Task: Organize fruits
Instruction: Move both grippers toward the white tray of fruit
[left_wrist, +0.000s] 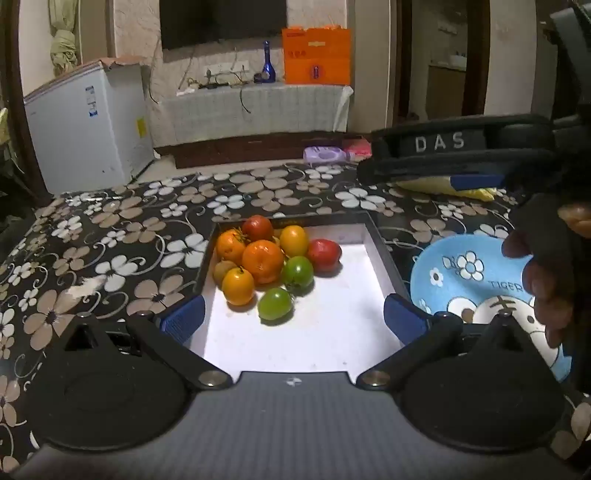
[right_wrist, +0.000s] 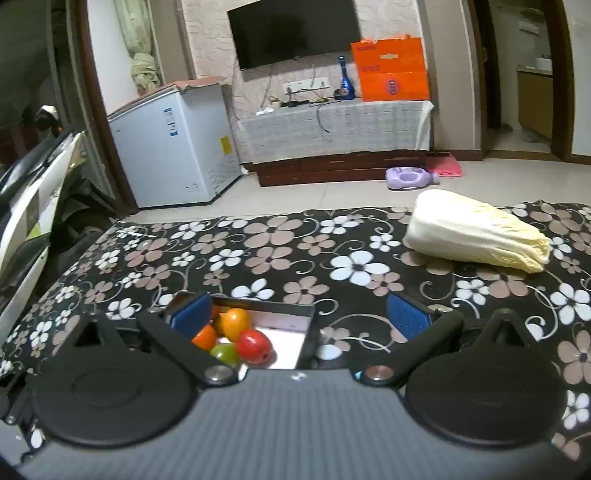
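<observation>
The fruits (left_wrist: 271, 267) sit heaped in the far left corner of a shallow box (left_wrist: 384, 254) with a white floor, in the middle of the left wrist view. They are oranges, yellow and red ones and two green ones, pressed against each other and against the box's left wall; the rest of the floor is bare. That tight cluster leaves little room for a finger to slip between pieces, so the green one (left_wrist: 275, 303) at the near edge of the heap looks the easiest first pick.

The left gripper (left_wrist: 293, 319) hangs above the near end of the box, tilted downward, its blue pads spread wide with nothing between them. A blue plate (left_wrist: 465, 273) with a cartoon tiger lies just right of the box, likely the place where sorted fruit should go. A hand (left_wrist: 546, 291) at the right edge of that view grips the other tool.

In the right wrist view the right gripper (right_wrist: 301, 315) is likewise released and empty, pointing over the box's far corner. A cabbage (right_wrist: 476, 230) rests well apart in the upper right, on the flowered tablecloth (right_wrist: 295, 251).

No fruit has been moved to the plate yet, so the sorting appears to be only starting.
</observation>
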